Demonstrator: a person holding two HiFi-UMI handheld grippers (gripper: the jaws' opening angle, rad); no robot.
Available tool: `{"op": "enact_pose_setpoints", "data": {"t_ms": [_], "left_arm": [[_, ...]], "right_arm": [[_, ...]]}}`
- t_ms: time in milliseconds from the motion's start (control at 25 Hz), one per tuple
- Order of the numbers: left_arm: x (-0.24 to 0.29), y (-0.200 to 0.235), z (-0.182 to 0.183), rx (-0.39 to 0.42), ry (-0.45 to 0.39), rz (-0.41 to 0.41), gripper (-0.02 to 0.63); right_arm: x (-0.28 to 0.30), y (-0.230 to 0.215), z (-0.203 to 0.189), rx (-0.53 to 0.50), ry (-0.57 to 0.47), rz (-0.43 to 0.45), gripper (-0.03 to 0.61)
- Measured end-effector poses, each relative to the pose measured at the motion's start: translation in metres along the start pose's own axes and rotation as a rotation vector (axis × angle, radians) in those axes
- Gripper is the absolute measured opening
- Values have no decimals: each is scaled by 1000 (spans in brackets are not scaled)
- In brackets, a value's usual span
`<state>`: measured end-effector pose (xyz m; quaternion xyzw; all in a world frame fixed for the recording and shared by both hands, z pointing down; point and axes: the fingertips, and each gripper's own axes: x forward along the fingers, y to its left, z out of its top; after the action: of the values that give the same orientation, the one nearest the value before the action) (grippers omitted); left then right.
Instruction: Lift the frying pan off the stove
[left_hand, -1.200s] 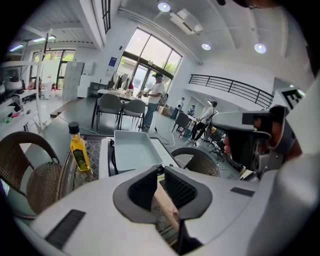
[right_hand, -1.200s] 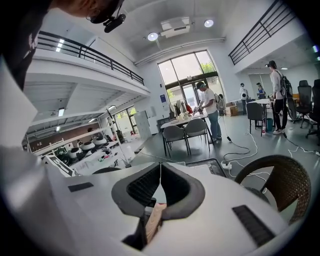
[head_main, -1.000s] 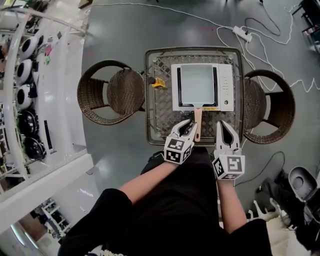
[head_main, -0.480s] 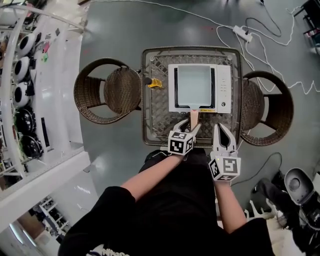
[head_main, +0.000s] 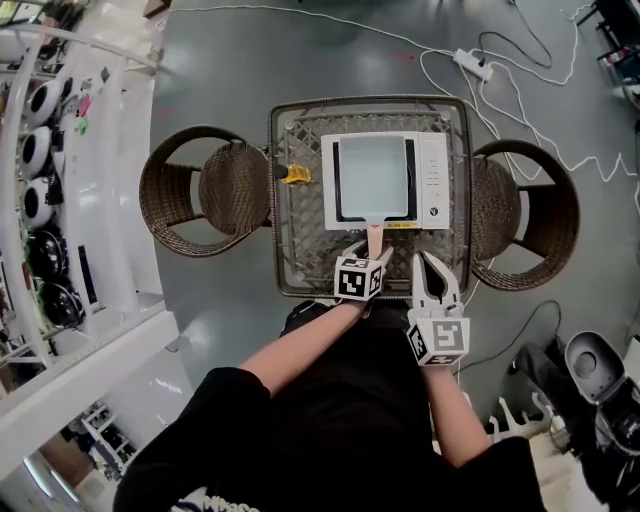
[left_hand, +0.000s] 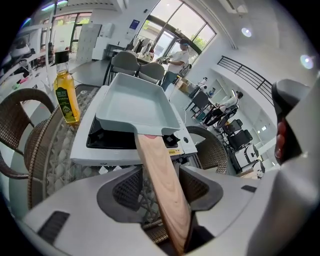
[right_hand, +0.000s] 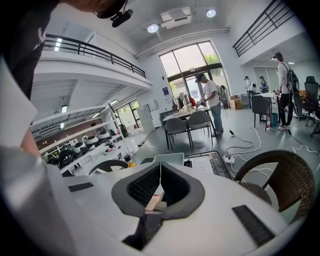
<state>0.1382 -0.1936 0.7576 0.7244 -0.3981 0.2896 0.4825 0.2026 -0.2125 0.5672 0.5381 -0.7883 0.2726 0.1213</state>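
A square grey frying pan sits on a white portable stove on the wicker table. Its wooden handle points toward me. My left gripper straddles that handle. In the left gripper view the handle runs between the jaws from the pan. The left gripper is opening, with a gap beside the wood. My right gripper hovers just right of the handle at the table's front edge. In the right gripper view its jaws are shut and hold nothing.
A yellow oil bottle lies left of the stove, and the bottle also shows in the left gripper view. Wicker chairs stand at the left and right. Cables and a power strip lie on the floor beyond.
My left gripper's jaws have spread around the handle and it has edged forward over the table's front edge. The pan stays on the stove. The right gripper has barely moved.
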Motion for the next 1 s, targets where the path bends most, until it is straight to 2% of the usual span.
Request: {"op": "enact_pose_setpoints", "data": {"t_ms": [320, 520, 680, 800, 920, 1000], "left_arm": [[18, 1, 3, 13, 48, 28, 222], [24, 3, -1, 19, 93, 23, 223], [26, 4, 0, 14, 112, 30, 222], [27, 5, 1, 22, 114, 59, 170], [30, 6, 0, 12, 136, 77, 165], [31, 9, 0, 8, 157, 98, 132]], "right_arm": [[1, -27, -2, 28, 12, -26, 31], [1, -29, 2, -58, 12, -34, 31], [6, -35, 10, -67, 0, -34, 31], [8, -41, 9, -59, 2, -45, 31], [7, -45, 8, -57, 4, -55, 31], [5, -48, 7, -52, 4, -63, 31]]}}
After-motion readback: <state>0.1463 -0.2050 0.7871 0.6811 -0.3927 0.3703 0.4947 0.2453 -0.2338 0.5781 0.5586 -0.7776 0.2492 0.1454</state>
